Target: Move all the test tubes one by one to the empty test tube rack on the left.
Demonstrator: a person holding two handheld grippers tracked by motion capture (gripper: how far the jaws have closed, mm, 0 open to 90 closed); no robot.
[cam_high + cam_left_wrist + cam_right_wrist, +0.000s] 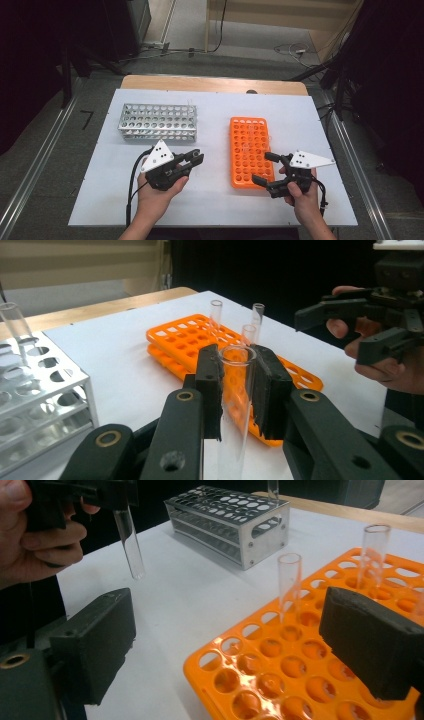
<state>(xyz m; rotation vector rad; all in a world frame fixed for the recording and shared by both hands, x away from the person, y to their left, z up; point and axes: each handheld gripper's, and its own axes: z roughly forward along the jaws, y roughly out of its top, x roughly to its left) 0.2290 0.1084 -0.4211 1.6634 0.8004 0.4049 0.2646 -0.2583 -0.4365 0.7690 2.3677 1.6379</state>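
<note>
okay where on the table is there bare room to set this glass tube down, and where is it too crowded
Bare white sheet lies between the metal rack and the orange rack, in front of both racks near the person, and left of the metal rack. It is crowded at the orange rack's near end, where the open right gripper hovers. The left gripper holds the glass tube.

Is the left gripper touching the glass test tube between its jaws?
Touching. In the left gripper view, the left gripper has both black pads pressed against the sides of the clear test tube, with no gap on either side.
</note>
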